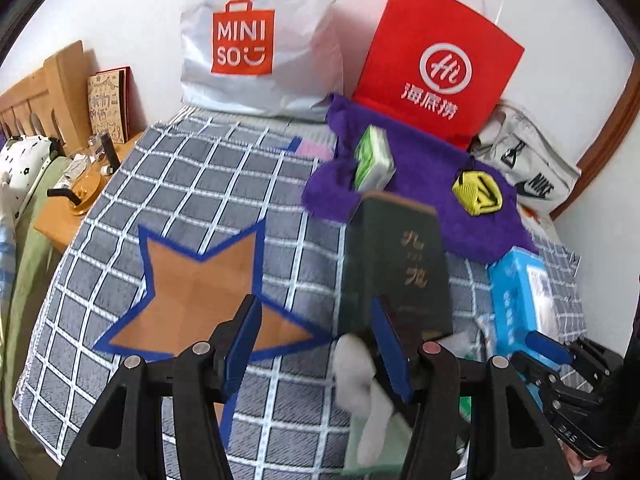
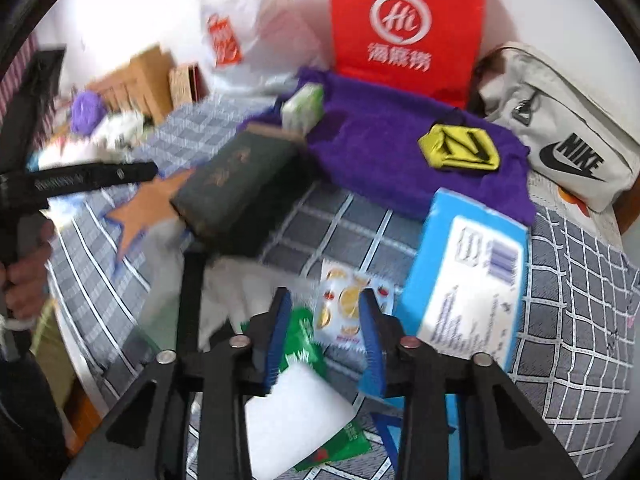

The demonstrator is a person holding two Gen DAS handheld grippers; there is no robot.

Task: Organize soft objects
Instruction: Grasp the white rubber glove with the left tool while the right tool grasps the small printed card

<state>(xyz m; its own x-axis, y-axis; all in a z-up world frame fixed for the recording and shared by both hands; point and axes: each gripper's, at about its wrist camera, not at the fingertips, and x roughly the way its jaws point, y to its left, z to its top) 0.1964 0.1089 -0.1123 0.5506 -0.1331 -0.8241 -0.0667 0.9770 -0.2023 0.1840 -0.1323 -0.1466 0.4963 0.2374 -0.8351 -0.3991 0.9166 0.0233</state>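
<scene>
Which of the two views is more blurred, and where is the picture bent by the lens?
Right wrist view: smeared overall, worst at the left; the red bag stays readable. Left wrist view: mostly sharp, only the dark book is soft. Both bend the checked bedcover lines.

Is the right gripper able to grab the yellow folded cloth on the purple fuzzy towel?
Probably yes. The yellow folded cloth lies uncovered on top of the purple fuzzy towel, with nothing over it. The right gripper would first need to travel past the blue box beside its path.
</scene>
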